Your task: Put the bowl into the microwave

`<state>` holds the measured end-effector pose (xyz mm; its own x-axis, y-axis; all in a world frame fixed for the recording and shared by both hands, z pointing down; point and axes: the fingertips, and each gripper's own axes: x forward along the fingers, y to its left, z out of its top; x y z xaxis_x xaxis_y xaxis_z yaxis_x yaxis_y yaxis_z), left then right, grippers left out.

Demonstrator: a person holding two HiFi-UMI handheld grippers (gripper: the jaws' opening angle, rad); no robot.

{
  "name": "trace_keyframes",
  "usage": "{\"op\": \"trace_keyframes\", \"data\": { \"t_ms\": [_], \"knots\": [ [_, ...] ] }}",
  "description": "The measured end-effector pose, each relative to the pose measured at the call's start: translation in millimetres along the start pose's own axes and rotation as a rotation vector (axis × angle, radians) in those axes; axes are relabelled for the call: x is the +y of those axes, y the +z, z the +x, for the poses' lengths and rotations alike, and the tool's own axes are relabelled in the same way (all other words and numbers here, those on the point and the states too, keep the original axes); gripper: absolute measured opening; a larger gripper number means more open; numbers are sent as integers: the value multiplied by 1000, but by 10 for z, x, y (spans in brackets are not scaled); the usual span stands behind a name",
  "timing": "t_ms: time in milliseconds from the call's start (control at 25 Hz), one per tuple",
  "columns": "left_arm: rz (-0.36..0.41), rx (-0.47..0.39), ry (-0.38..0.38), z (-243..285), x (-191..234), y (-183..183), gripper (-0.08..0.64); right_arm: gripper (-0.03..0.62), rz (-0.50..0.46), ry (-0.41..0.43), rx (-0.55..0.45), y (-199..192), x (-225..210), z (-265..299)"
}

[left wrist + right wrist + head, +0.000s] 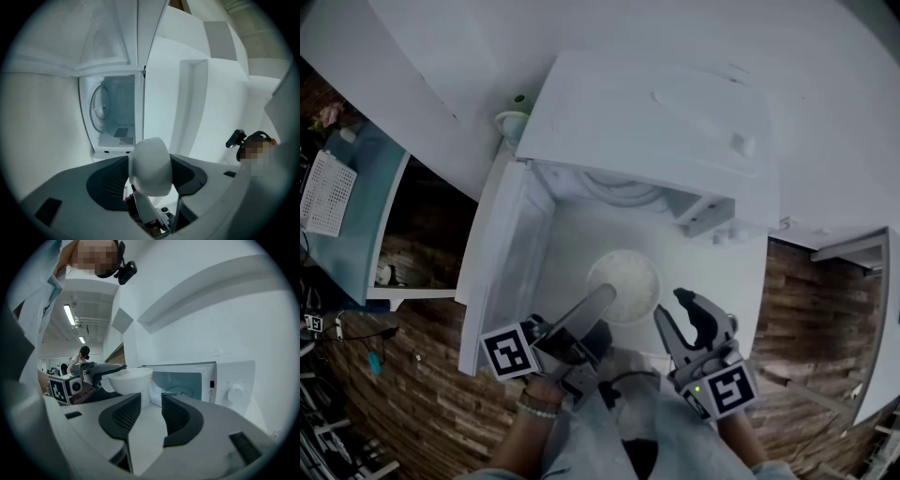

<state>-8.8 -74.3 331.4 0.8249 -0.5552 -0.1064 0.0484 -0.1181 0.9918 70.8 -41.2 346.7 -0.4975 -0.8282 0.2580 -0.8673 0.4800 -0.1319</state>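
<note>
Now left gripper [602, 298] pinching white bowl [626, 281] before open microwave [647, 122]; right gripper [673, 306] jaws spread

The bowl [623, 286] is looking smooth and matt, the microwave [656, 122] is showing a smooth shell, the floor [825, 309] is showing wood planks, and the right tongs [151, 401] are showing ribbed matt pads [126, 416].

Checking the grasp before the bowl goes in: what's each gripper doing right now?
Left gripper: closed on the bowl, gripping its rim.
Right gripper: jaws open, nothing between them.
</note>
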Motion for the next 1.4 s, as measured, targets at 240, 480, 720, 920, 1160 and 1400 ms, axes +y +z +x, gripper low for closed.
{"op": "trace_keyframes", "data": {
  "t_ms": [240, 480, 720, 920, 1160, 1400],
  "knots": [
    [-9, -8, -7, 103, 89, 24, 247, 239, -49, 47, 30, -129, 82, 82],
    [-19, -22, -12, 188, 147, 36, 247, 286, -100, 112, 11, -144, 167, 227],
    [-23, -29, -20, 237, 153, 40, 247, 350, -116, 142, -24, -73, 211, 378],
    [-21, -29, -27, 255, 157, 22, 247, 398, -125, 168, -17, -83, 218, 475],
    [-26, -19, -22, 266, 179, -38, 247, 420, -136, 183, -68, 10, 186, 554],
    [-24, -10, -37, 308, 186, -42, 247, 420, -163, 185, -127, 72, 140, 565]
  ]
}}
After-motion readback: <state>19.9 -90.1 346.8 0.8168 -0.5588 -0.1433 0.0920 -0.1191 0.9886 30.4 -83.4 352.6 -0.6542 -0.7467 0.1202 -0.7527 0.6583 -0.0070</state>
